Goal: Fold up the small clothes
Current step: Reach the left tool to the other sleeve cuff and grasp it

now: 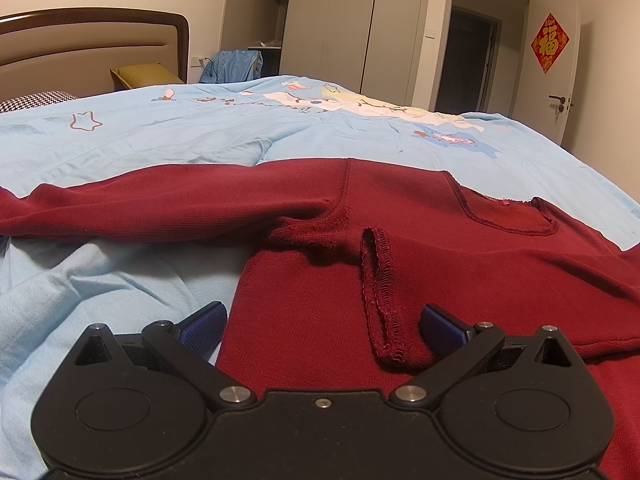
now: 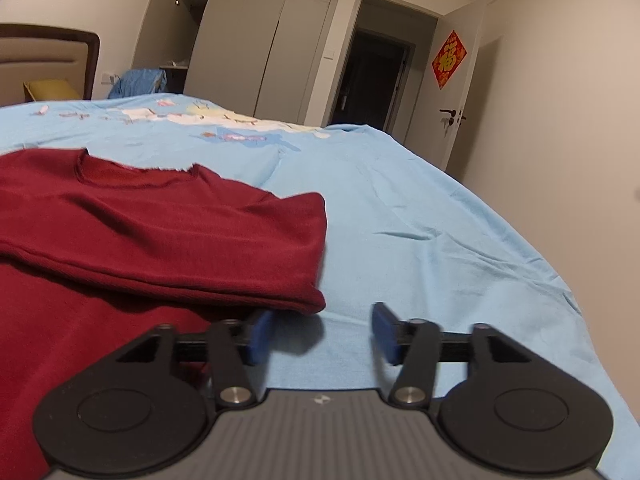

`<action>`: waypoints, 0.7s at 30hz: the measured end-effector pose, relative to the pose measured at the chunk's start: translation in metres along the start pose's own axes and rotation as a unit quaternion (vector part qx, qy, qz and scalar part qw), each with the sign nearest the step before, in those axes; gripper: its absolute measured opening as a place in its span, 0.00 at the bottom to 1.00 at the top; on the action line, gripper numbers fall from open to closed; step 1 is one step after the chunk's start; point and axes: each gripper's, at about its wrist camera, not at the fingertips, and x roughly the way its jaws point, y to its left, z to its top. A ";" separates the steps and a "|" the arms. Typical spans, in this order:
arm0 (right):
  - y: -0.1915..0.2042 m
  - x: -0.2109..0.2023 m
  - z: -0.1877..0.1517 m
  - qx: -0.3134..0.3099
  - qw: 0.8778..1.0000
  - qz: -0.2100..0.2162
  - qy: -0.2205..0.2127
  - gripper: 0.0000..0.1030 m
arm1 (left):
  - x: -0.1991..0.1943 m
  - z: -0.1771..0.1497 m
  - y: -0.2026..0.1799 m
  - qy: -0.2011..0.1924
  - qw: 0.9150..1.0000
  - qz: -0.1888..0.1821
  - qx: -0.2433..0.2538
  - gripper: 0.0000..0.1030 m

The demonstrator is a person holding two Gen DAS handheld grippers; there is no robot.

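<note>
A dark red long-sleeved top [image 1: 460, 264] lies inside out on the light blue bedspread [image 1: 200, 132]. In the left wrist view one sleeve [image 1: 152, 204] stretches left and the neckline [image 1: 508, 216] sits at the right. My left gripper [image 1: 323, 326] is open low over the top's side edge, with a raised seam loop [image 1: 380, 300] between its blue pads. In the right wrist view the other sleeve [image 2: 192, 248] is folded across the body of the top [image 2: 80, 344]. My right gripper [image 2: 320, 334] is open just off the sleeve's cuff end, over bare bedspread [image 2: 440, 240].
The bed's headboard [image 1: 92, 48] and a yellow pillow [image 1: 144, 74] stand at the far left. Blue cloth [image 1: 232, 66] hangs beside grey wardrobes [image 1: 340, 28]. An open white door [image 1: 560, 68] with a red decoration is at the right. The bedspread drops off at the right edge [image 2: 560, 280].
</note>
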 end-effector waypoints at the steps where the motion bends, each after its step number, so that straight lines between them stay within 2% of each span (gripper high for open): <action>1: -0.001 -0.005 0.001 0.004 1.000 0.002 -0.002 0.70 | 0.000 0.000 0.000 0.000 1.000 0.000 0.000 1.00; 4: -0.001 -0.021 0.005 0.009 1.000 0.003 0.001 0.78 | 0.000 0.000 0.000 -0.001 1.000 -0.001 -0.001 1.00; 9: 0.015 -0.041 0.030 0.020 0.998 0.053 -0.021 0.99 | -0.002 0.001 -0.001 -0.004 1.000 -0.005 -0.006 1.00; 11: 0.026 -0.043 0.044 0.030 0.996 0.083 -0.027 1.00 | -0.007 0.005 0.004 0.001 1.000 -0.017 -0.014 1.00; 13: 0.038 -0.040 0.055 0.046 0.992 0.118 -0.025 1.00 | -0.016 0.015 0.016 0.004 0.998 -0.051 -0.038 0.99; 15: 0.050 -0.034 0.062 0.060 0.987 0.150 -0.017 1.00 | -0.030 0.023 0.031 -0.014 0.995 -0.076 -0.068 0.99; 18: 0.073 -0.024 0.067 0.065 0.981 0.183 -0.001 1.00 | -0.045 0.038 0.054 -0.016 0.992 -0.063 -0.106 0.99; 21: 0.098 -0.021 0.064 0.052 0.977 0.209 0.004 1.00 | -0.057 0.049 0.082 -0.012 0.993 -0.033 -0.114 1.00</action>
